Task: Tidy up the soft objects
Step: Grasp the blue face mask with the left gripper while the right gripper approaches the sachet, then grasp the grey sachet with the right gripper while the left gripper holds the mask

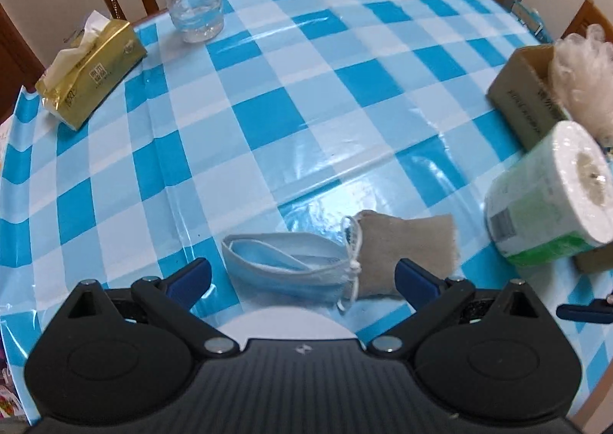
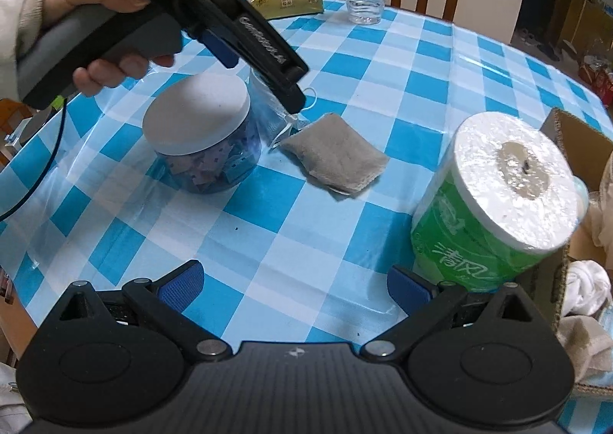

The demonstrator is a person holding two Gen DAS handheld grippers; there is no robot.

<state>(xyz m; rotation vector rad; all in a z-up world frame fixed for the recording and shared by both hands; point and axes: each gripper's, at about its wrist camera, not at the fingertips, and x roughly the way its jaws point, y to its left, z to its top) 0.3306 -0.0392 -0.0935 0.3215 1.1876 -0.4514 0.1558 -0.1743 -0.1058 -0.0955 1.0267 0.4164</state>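
Your left gripper (image 1: 302, 278), spread wide, hovers over the face mask (image 1: 291, 265), which half hides behind the jar (image 2: 203, 135); your right gripper (image 2: 295, 286) gapes empty.

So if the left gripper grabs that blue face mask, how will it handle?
The face mask lies flat and crumpled, so it is probably floppy and very light. Its ear loops drape over the grey cloth, so they may drag it. The left gripper stands open.
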